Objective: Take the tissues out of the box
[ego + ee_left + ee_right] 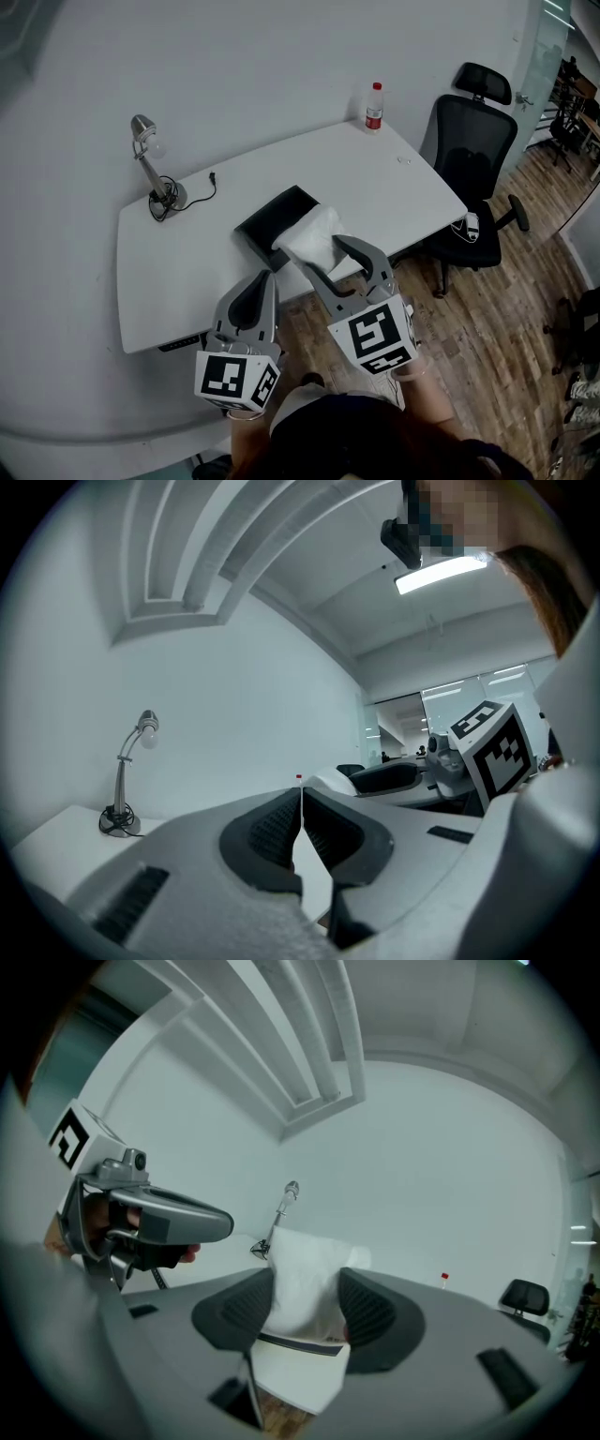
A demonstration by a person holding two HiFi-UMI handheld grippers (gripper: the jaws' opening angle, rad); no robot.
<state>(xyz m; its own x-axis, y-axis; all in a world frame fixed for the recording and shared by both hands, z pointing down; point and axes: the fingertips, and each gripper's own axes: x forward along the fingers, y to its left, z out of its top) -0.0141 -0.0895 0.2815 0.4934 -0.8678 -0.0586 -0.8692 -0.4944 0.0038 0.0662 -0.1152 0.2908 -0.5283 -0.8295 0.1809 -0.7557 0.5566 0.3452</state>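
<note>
Right claw point(322, 254) clamped on white tissue wad point(314, 232), wad sitting over black box point(272, 217) near desk point(178, 253) edge, probably mid-lift. Left claw point(269, 277) closed, empty, beside box, maybe to brace it.

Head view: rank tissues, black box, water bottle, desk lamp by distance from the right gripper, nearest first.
1. tissues, clamped in the right gripper.
2. black box, just beyond, by the desk front edge.
3. water bottle at the far right corner and desk lamp at the far left: too close to call.
</note>
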